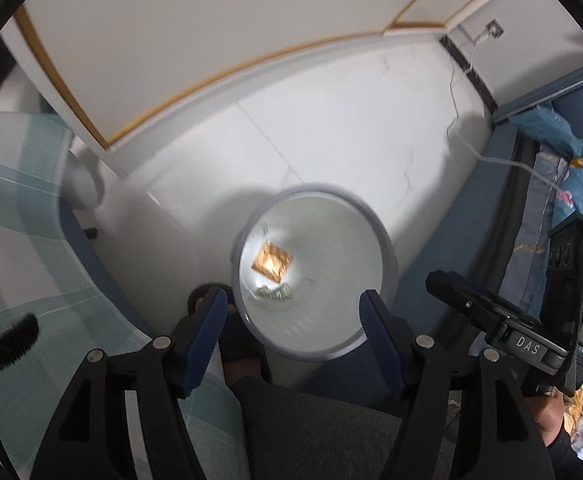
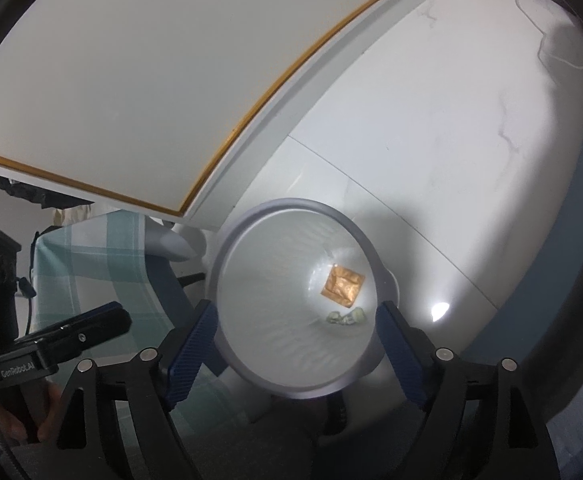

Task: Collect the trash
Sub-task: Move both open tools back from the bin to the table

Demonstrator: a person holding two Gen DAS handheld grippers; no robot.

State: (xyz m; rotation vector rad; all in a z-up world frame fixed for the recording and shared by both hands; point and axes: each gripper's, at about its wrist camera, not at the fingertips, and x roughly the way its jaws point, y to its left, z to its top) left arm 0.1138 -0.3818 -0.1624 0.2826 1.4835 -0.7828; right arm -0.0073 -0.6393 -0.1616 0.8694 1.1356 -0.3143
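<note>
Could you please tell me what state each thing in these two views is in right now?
Round white plastic trash bin: upright on the floor, no lid, mostly empty.
Square orange foil wrapper: lying flat at the bin's bottom.
Small crumpled greenish scrap: lying at the bin's bottom beside the wrapper.
Left gripper: open above the bin, nothing between its jaws.
Right gripper: open above the bin, empty.

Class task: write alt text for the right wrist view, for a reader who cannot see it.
A round white bin stands on a pale tiled floor, seen from above between the open jaws of the right gripper. At its bottom lie a square orange wrapper and a small crumpled greenish scrap. The left gripper shows at the left edge.
</note>
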